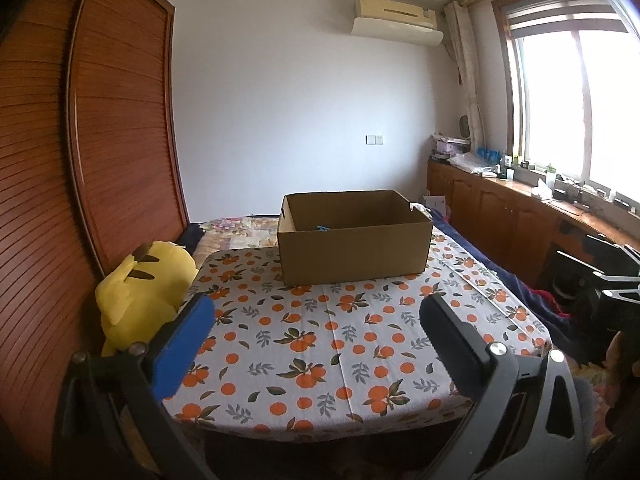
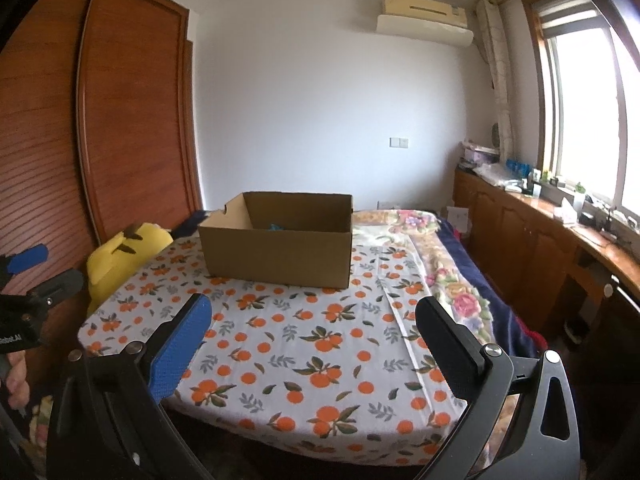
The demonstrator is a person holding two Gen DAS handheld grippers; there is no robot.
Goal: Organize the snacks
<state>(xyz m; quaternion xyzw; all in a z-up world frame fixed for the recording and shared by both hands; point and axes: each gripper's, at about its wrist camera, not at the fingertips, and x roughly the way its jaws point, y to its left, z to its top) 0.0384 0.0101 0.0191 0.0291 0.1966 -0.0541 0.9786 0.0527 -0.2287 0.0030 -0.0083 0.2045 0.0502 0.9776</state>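
An open brown cardboard box (image 1: pixel 354 254) stands at the far side of a table with an orange-print cloth (image 1: pixel 320 360); it also shows in the right wrist view (image 2: pixel 280 256). A bit of a blue item (image 1: pixel 322 227) shows inside the box, and in the right wrist view (image 2: pixel 276 227). My left gripper (image 1: pixel 316 312) is open and empty above the near part of the table. My right gripper (image 2: pixel 312 312) is open and empty, also short of the box. The left gripper's fingers (image 2: pixel 28 258) show at the left edge of the right wrist view.
A yellow plush toy (image 1: pixel 140 292) sits at the table's left edge, against a wooden wardrobe (image 1: pixel 100 140). A bed with a floral quilt (image 2: pixel 440 272) lies behind and right. Wooden cabinets (image 1: pixel 500 204) with clutter run under the window at right.
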